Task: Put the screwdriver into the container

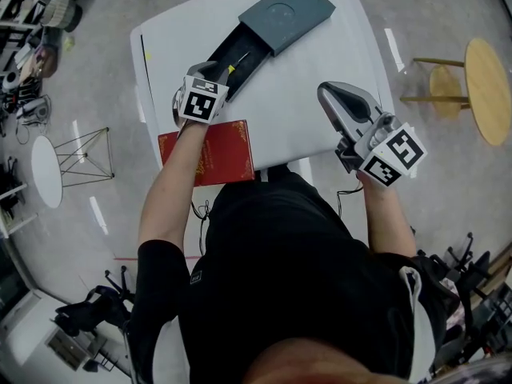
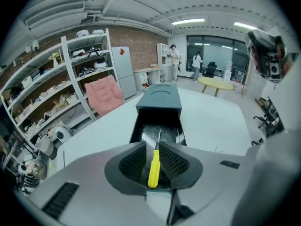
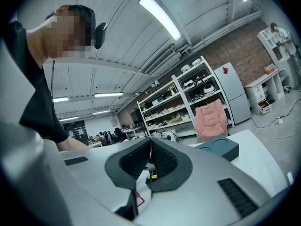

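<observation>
A yellow-handled screwdriver (image 2: 153, 168) is pinched between the jaws of my left gripper (image 2: 152, 146), its metal shaft pointing into the open black tray (image 2: 157, 132) of a dark teal container (image 2: 160, 98). In the head view the left gripper (image 1: 222, 69) hovers at the near end of that tray (image 1: 240, 54), with the slid-back lid (image 1: 286, 12) beyond it. My right gripper (image 1: 328, 93) hangs over the right part of the white table (image 1: 312, 70), jaws shut with nothing between them. In the right gripper view its jaws (image 3: 150, 142) meet, and the container (image 3: 220, 147) shows to the right.
A red book (image 1: 210, 152) lies at the table's near edge, under my left forearm. A round wooden table (image 1: 486, 90) and a stool (image 1: 440, 82) stand on the floor to the right. Shelves (image 2: 56, 93) and a pink jacket on a chair (image 2: 106, 93) line the far wall.
</observation>
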A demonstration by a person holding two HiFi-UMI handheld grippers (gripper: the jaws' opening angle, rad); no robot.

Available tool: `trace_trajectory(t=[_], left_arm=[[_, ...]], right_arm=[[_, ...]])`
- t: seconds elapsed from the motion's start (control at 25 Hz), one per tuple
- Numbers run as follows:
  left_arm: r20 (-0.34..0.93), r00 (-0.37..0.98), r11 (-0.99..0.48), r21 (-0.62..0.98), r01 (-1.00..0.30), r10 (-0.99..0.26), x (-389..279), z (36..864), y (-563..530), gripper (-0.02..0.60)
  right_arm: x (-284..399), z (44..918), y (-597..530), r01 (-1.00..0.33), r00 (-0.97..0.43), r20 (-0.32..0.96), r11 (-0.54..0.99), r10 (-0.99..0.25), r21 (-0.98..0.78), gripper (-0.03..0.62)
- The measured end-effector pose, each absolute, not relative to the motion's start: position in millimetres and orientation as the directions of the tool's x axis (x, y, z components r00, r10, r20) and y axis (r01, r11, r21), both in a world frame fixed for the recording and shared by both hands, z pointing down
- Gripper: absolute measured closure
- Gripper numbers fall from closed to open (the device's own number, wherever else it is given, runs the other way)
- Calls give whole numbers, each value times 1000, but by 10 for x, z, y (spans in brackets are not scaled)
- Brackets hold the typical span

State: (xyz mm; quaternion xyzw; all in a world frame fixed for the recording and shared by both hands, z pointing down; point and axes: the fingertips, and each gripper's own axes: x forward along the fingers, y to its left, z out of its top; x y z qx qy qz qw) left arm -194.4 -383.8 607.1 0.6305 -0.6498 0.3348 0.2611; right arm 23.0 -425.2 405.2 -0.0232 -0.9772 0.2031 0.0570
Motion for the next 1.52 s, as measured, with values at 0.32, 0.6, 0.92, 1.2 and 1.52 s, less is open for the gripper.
trace_trajectory(t=[0.32, 0.6, 0.92, 1.2, 1.52], left_arm=[[642, -90, 62, -67, -996, -761, -1961, 5473, -3600, 488], [488, -95, 108, -2, -994, -867, -1905, 4864, -3287, 517], [310, -100, 118, 41, -992, -945, -1882, 4217, -2467, 537], [231, -131, 143, 36, -989, -964, -1889, 3853, -1641, 552], [198, -160, 175, 59, -983, -967, -1926, 3742, -987, 563]], right_arm=[[47, 3939, -4101, 91, -988, 81, 921, 131, -380, 563], [-54, 3717, -3866, 108, -988, 74, 938, 139, -328, 563], [-117, 3457, -3256, 91, -993, 53, 957, 109, -274, 563], [-40, 3240, -2779, 32, -999, 30, 973, 40, -228, 563], [235, 3157, -2382, -55, -998, 39, 978, -48, -204, 563]])
